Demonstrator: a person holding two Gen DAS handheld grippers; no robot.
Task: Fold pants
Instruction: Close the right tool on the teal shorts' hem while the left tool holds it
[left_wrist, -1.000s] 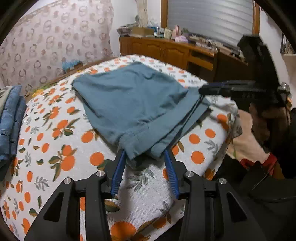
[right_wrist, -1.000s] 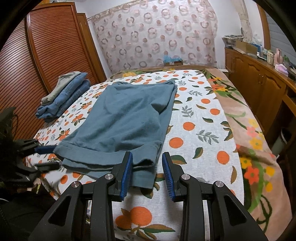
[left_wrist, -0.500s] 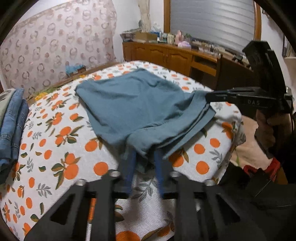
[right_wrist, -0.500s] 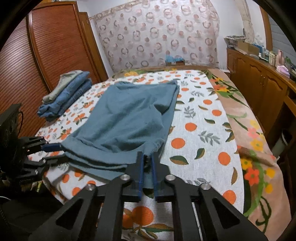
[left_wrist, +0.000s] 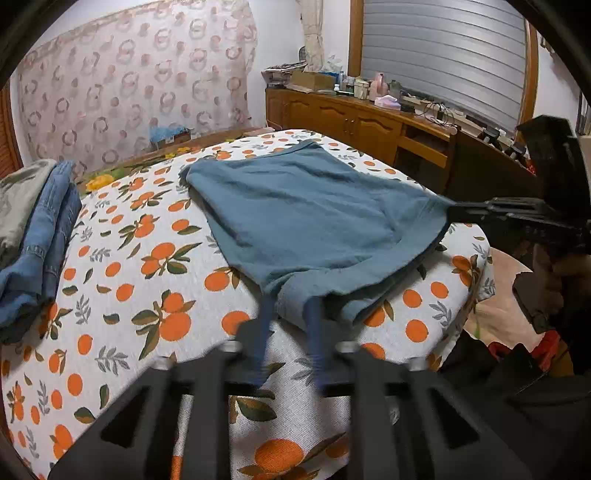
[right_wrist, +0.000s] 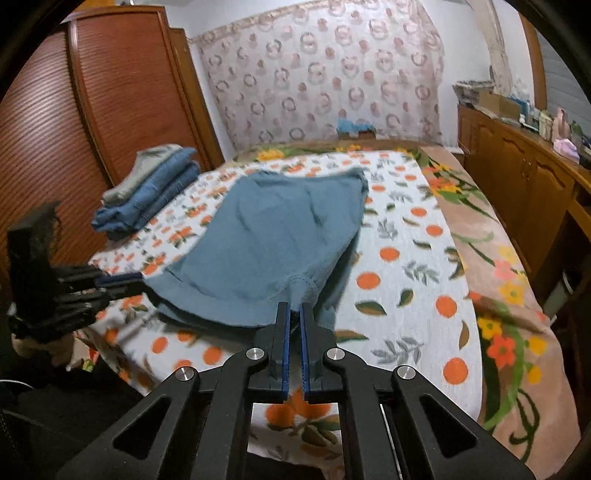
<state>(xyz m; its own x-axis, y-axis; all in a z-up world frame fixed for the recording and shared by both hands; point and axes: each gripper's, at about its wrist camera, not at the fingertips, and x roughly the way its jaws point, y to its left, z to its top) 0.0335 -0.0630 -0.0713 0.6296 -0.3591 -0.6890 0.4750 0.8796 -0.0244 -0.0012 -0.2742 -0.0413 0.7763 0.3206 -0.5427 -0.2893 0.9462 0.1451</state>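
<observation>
While both grippers pinch the near hem of the blue pants, the garment lies on the orange-patterned bedspread, its near edge lifted off the bed. Right gripper is clamped on one hem corner; left gripper, blurred, is closed on the other corner. Pants run lengthwise away from the person, hems nearest, waistband toward the far headboard. Likely risks: uneven lifting could skew the fold, thin fabric could slip from the pads, or only the top layer might rise, leaving the lower leg behind
</observation>
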